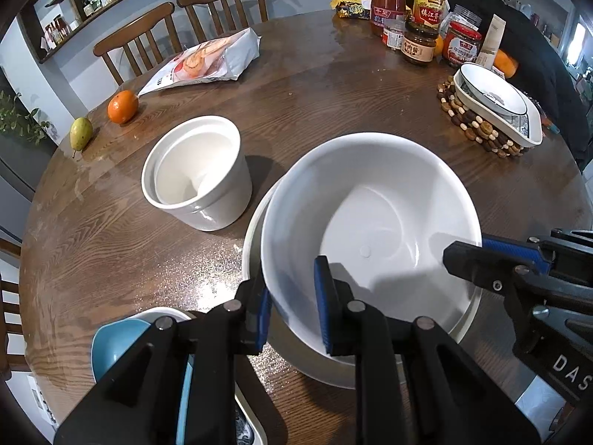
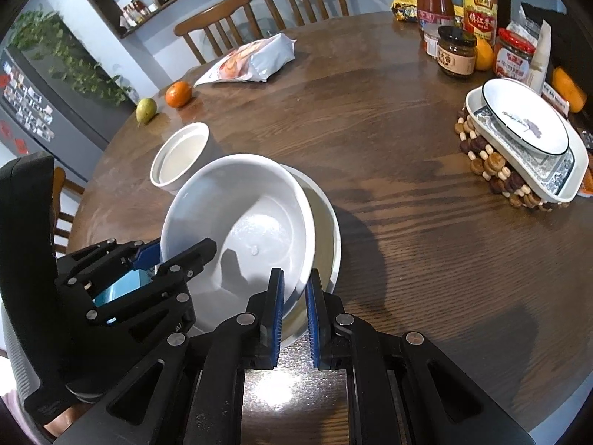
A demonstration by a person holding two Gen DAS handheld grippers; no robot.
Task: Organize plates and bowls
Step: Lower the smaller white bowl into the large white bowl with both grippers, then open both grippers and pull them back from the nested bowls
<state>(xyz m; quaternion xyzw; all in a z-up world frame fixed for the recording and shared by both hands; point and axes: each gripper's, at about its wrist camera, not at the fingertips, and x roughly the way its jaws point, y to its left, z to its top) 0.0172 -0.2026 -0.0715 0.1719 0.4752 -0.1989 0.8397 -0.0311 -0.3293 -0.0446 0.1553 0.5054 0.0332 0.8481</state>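
At the lower centre of both views, the large white ceramic bowl (image 1: 370, 230) sits tilted inside a wider pale plate (image 2: 326, 222) that it mostly hides. The left gripper (image 1: 292, 311) and right gripper (image 2: 294, 307) each clench its rim, one pad inside. A blue bowl (image 1: 118, 345) is cut off lower left. The round dark wooden bench (image 2: 407, 185) carries a white cylindrical pot (image 1: 196, 174); wooden chairs (image 1: 222, 3) stand upper left.

Your left wrist view looks down close from the near-left over the surface (image 1: 333, 85); your right wrist view looks from the near-right. Both share the white bowl (image 1: 370, 200) (image 2: 237, 200) and far chairs (image 1: 178, 26) (image 2: 259, 7).
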